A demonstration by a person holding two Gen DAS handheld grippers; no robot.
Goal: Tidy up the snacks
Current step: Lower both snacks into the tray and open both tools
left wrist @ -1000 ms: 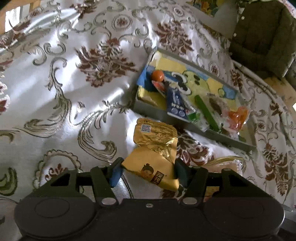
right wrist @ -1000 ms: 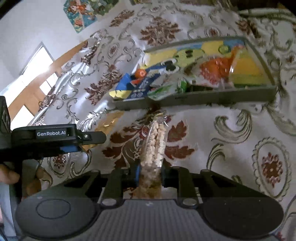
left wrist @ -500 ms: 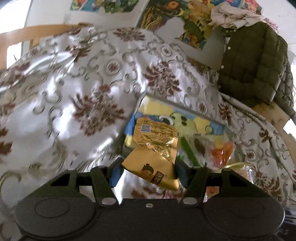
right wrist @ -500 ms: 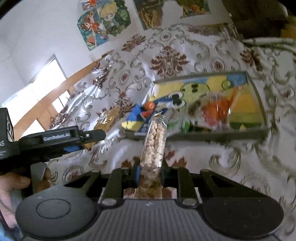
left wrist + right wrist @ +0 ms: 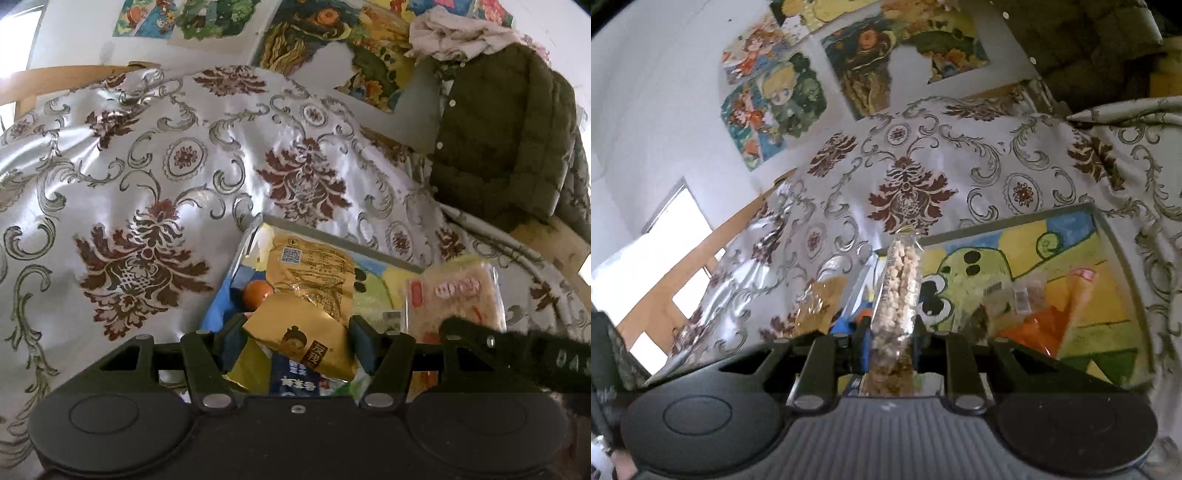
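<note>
My left gripper (image 5: 295, 339) is shut on a gold snack packet (image 5: 314, 291) with a cartoon face, held above the near left end of the grey tray (image 5: 332, 240). The tray (image 5: 1123, 258) has a green cartoon picture on its floor and holds an orange ball (image 5: 258, 293), a blue packet (image 5: 293, 380) and an orange packet (image 5: 1038, 325). In the right wrist view my right gripper (image 5: 892, 332) is shut on a clear bag of pale puffed pieces (image 5: 897, 288), standing edge-on over the tray's left end. That bag (image 5: 454, 295) shows broadside in the left wrist view, beside the gold packet (image 5: 820, 302).
The tray lies on a bed under a shiny white cover with brown floral patterns (image 5: 147, 221). A dark green quilted jacket (image 5: 506, 147) hangs at the far right. Cartoon posters (image 5: 768, 103) cover the wall behind, and a bright window (image 5: 650, 266) is at the left.
Both grippers have risen and moved forward with their packets, from the cover in front of the tray to above the tray's near end. Both views have tilted up, showing the wall.
</note>
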